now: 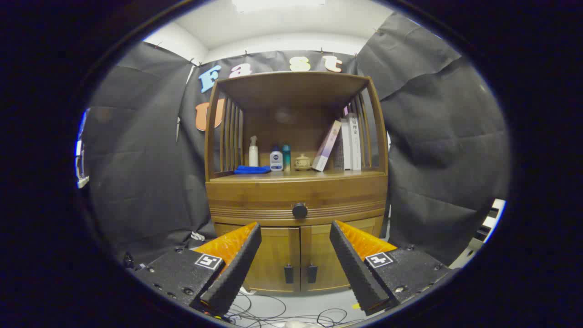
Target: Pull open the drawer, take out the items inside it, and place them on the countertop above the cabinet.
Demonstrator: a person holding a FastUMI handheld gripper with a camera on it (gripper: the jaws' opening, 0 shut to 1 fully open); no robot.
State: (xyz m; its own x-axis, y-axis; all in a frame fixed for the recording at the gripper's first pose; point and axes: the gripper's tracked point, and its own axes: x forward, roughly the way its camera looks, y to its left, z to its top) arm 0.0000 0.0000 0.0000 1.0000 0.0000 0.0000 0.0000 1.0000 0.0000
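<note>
A wooden cabinet stands straight ahead of me. Its drawer [255,202] is closed, with a round dark knob [299,210] in the middle of its front. The countertop [360,175] above the drawer is a wooden shelf under an arched top. My gripper [295,230] is open, its two fingers spread wide and holding nothing. The knob sits beyond the fingertips, a little above the gap between them. The drawer's contents are hidden.
On the countertop lie a folded blue cloth [252,169], a white spray bottle [253,152], two small bottles [276,161], a little round pot [302,162] and leaning books [346,143]. Two lower cabinet doors [273,259] have dark handles. Loose cables [273,314] trail on the floor.
</note>
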